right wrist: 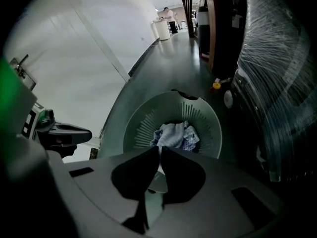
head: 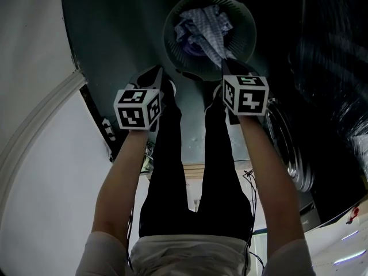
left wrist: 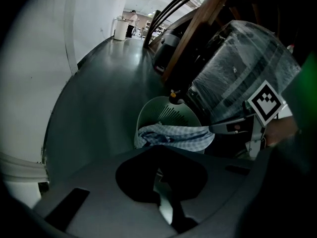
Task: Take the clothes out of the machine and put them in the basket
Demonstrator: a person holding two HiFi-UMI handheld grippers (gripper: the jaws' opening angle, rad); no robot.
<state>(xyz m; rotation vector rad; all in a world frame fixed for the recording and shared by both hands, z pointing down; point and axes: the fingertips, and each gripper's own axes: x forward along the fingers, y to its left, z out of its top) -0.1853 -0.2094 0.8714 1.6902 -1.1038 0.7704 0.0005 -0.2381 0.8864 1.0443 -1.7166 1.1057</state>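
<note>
- The clothes (head: 198,27) are down in the basket (head: 241,22), a crumpled pale heap with a purple piece at its edge, lying on the bottom (right wrist: 173,135) inside the slotted wall (right wrist: 143,128).
- One checked cloth (head: 215,50) isn't fully in. It trails over the near rim, and the left gripper view shows it stretched across the basket's mouth (left wrist: 176,134) towards the right.
- The right gripper (head: 230,65) is at the end of that cloth. Its jaws are pressed together (right wrist: 159,150) and clamped on the checked fabric just above the near rim.
- The left gripper (head: 156,73) hangs by the basket's near-left edge, pointing steeply down. Its jaws are together (left wrist: 159,152). I can't tell whether any fabric is pinched between them.
- The basket (left wrist: 168,114) stands on the dark floor (head: 115,27), just ahead of the person's dark trouser legs (head: 167,171).
- The machine (head: 287,148) is on the right, close beside the basket. Its round door faces out and its body is wrapped in plastic film (left wrist: 237,68).
- A white wall (right wrist: 89,48) runs along the left.
- Far down the corridor stands another person (right wrist: 171,14).
</note>
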